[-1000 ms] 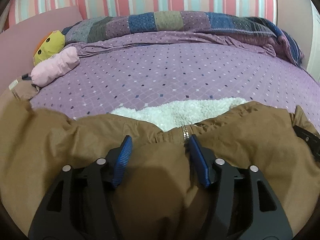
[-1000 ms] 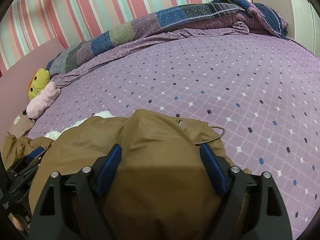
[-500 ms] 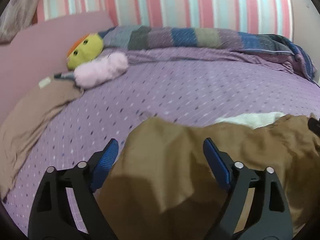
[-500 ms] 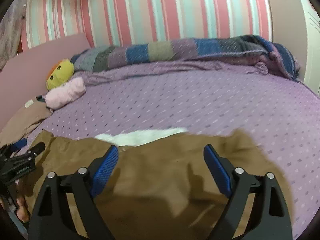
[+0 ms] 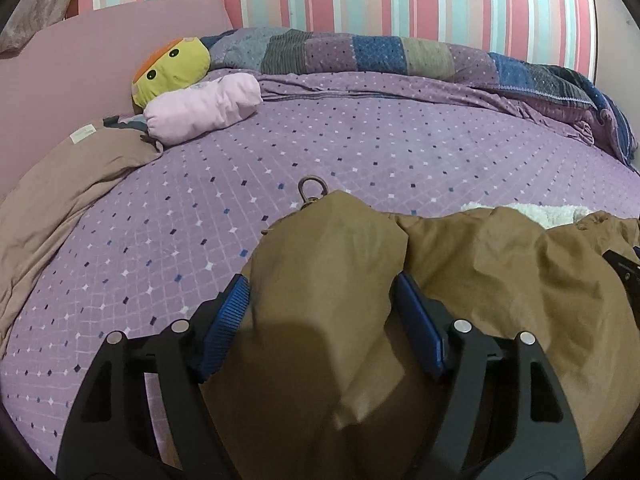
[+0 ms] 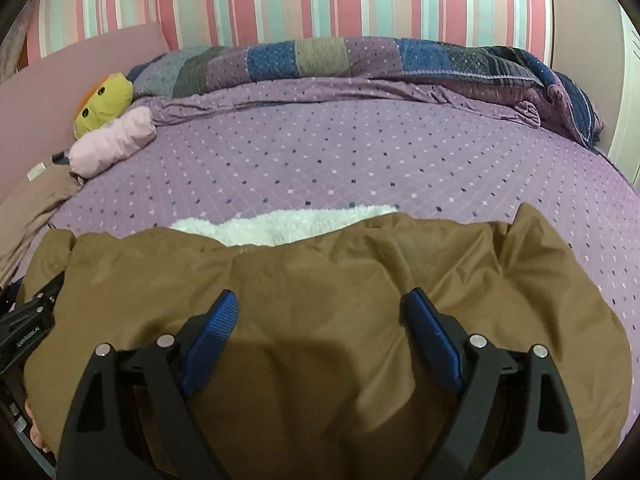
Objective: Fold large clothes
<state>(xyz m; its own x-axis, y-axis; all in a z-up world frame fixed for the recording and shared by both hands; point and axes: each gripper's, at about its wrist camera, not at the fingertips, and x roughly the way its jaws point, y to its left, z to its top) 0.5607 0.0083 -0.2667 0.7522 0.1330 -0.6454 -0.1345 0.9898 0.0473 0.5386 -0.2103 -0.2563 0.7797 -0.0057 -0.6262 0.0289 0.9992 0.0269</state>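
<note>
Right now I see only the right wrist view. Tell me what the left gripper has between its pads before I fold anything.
Observer: The left gripper has a bunched fold of the brown jacket between its jaws, with both pads against the fabric. The jaws have just been closing.
Operator: Check the far end of that fold for hardware.
Observer: A metal ring on a small clasp sticks out past the fold's tip and lies on the purple sheet.
</note>
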